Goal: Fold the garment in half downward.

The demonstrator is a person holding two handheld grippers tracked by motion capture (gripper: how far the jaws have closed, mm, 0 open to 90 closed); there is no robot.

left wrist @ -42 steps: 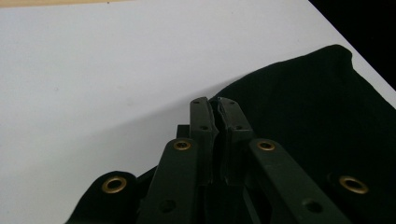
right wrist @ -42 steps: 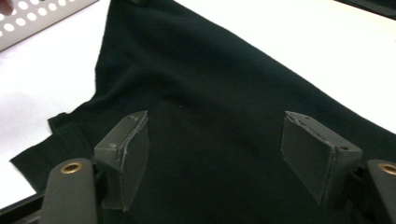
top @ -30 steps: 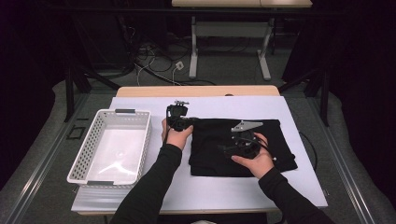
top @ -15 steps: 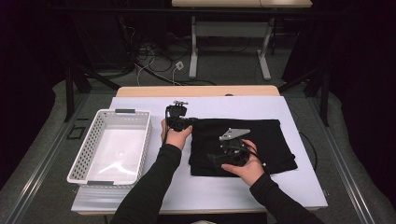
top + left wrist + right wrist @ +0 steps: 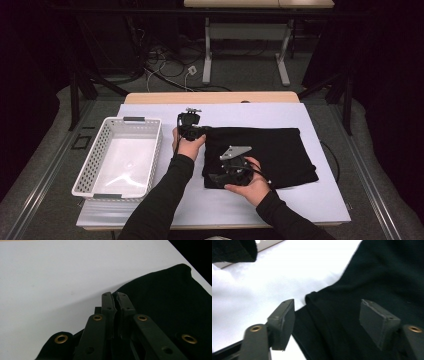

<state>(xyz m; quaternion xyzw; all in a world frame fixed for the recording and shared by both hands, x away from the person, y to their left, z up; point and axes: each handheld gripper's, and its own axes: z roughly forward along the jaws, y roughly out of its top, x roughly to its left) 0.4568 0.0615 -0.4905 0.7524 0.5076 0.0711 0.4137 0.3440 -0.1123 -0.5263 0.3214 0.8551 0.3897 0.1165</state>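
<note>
Black cloth (image 5: 270, 150) folded flat, rectangular, matte, on white table (image 5: 310, 200).

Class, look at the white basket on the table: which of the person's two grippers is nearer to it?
Left. The left gripper sits just beside the basket, at the black cloth's near corner. The right gripper is farther off, over the cloth's front corner.

A matt black folded cloth (image 5: 270, 150) lies on the smooth white tabletop sheet (image 5: 300, 200), beside a glossy white perforated plastic basket (image 5: 120, 160) left of it.
</note>
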